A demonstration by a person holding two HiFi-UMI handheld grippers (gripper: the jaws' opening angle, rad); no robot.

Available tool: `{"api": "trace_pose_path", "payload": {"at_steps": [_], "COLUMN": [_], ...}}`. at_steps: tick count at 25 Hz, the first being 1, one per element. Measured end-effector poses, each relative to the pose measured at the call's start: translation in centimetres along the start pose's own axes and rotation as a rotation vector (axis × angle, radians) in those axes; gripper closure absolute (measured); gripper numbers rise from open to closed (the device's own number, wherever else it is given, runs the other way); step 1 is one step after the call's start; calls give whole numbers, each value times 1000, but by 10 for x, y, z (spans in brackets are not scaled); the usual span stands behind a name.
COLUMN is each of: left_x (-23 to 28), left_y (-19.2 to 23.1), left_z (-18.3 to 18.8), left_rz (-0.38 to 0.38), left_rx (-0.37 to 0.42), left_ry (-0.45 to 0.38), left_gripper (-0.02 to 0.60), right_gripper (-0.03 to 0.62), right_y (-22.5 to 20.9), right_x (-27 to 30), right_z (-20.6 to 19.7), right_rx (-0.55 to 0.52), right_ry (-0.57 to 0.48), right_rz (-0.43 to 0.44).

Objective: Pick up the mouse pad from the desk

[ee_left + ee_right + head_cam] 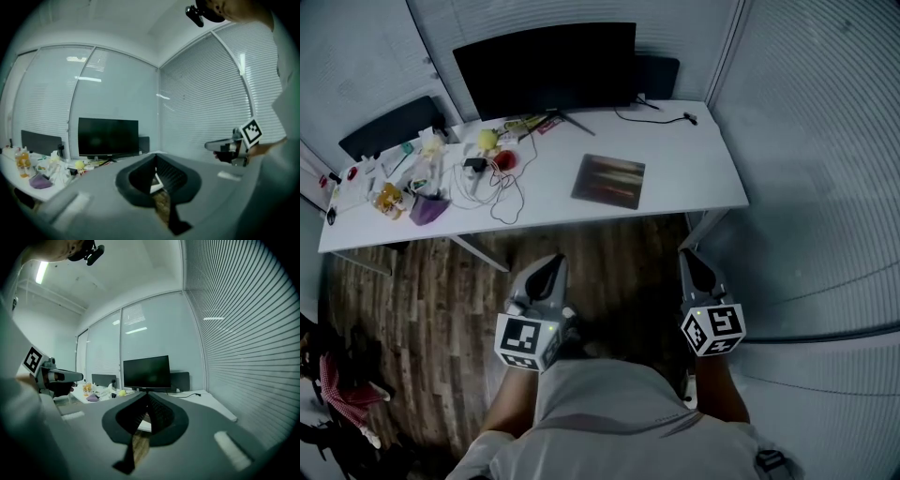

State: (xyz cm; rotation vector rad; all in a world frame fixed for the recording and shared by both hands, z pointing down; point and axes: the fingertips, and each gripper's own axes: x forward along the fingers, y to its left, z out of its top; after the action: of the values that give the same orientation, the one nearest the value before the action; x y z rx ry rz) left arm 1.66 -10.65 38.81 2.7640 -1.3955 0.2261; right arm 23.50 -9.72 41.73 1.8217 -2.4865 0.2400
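Note:
A dark rectangular mouse pad [609, 180] with blurred stripes lies flat on the white desk [694, 159], right of centre, in the head view. Both grippers hang over the wooden floor in front of the desk, short of its front edge. My left gripper [553, 267] is shut with nothing in it and points toward the desk. My right gripper [690, 259] is also shut and holds nothing. In the left gripper view the jaws [156, 165] meet at their tips; the right gripper view shows the same [146, 400]. The pad is barely visible between the jaws.
A black monitor [546, 67] stands at the desk's back. Clutter fills the desk's left part: cables [497, 183], a purple bowl [428, 208], a bottle [387, 200], a yellow ball [488, 140]. A cable [661, 116] runs behind the pad. Glass walls with blinds close in on the right.

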Motion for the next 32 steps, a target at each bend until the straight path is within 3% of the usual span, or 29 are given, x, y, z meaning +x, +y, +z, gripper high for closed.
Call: {"api": "trace_pose_path", "payload": {"at_steps": [9, 20, 28, 32], "left_x": [94, 229, 300, 335], "left_y": [91, 231, 255, 245], "left_z": [4, -26, -56, -79], "left_rz": [-43, -183, -230, -244], "left_rx": [-23, -60, -77, -69], "left_ry": [6, 131, 203, 261], "left_gripper": [578, 563, 563, 541], "right_gripper": [588, 586, 586, 511], "right_y": [-20, -27, -58, -77], "right_x": [109, 290, 349, 377], "right_z": [15, 19, -16, -49], "right_rx": [-13, -19, 9, 29], "right_ry": [41, 148, 267, 349], "right_rz": [-69, -157, -176, -92]}}
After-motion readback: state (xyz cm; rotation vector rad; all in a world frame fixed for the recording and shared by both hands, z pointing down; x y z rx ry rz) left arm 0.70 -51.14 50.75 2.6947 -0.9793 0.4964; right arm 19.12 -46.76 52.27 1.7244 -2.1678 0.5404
